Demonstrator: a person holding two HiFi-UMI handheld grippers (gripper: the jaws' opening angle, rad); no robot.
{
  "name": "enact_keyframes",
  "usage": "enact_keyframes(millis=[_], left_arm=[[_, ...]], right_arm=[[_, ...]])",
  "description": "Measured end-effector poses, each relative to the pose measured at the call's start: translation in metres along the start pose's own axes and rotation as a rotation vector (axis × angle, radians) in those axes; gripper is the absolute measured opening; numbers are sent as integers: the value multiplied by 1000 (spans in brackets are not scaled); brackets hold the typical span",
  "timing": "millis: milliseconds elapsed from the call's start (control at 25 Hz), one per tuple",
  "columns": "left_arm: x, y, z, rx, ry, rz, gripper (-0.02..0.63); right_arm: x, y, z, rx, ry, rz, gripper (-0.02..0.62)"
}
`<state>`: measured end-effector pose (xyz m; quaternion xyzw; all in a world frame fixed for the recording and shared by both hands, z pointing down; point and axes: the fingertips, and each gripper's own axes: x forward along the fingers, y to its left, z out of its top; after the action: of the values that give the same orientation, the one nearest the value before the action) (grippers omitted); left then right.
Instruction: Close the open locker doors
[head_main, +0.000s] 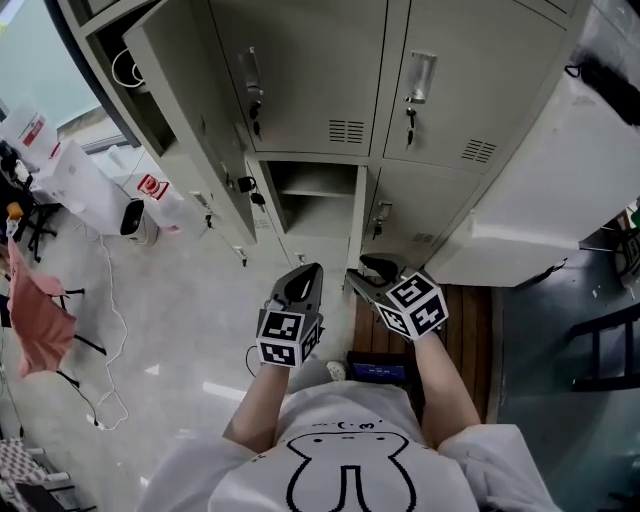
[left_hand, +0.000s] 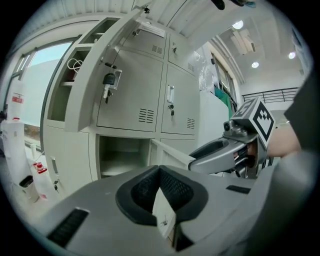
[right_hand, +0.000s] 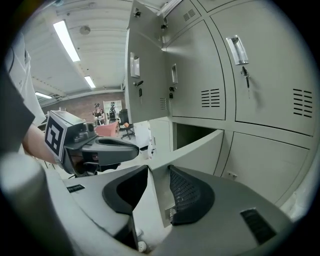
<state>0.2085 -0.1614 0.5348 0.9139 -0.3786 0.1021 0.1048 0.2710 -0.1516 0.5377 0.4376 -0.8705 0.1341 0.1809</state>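
The left gripper (head_main: 303, 278) is pressed together on nothing. The right gripper (right_hand: 159, 175) is spread, with the low locker door (right_hand: 200, 146) edge between its jaws.

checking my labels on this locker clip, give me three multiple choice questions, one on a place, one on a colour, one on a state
1. Where is the open lower locker?
A under a shut upper door
B in the top row
C in the far right column

2. What colour is the cloth at far left?
A pink
B blue
C green

3. How do the right gripper's jaws stand?
A apart
B pressed together
C out of view

Answers:
1 A, the shut door with its lock sits right above it.
2 A, it shows pink in the head view.
3 A, there is a gap between them, and the lower door's edge is in it.
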Motion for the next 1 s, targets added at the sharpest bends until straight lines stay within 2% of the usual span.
enact_keyframes(millis=[320, 720, 1000], left_arm=[[-25, 25, -1, -5, -32, 43, 5], [-37, 77, -10, -56, -15, 166, 5], [-59, 121, 0, -67, -49, 254, 5]], right_arm=[[22, 16, 16, -24, -25, 40, 123], [55, 28, 29, -31, -3, 73, 121], [74, 31, 37, -50, 4, 59, 121]])
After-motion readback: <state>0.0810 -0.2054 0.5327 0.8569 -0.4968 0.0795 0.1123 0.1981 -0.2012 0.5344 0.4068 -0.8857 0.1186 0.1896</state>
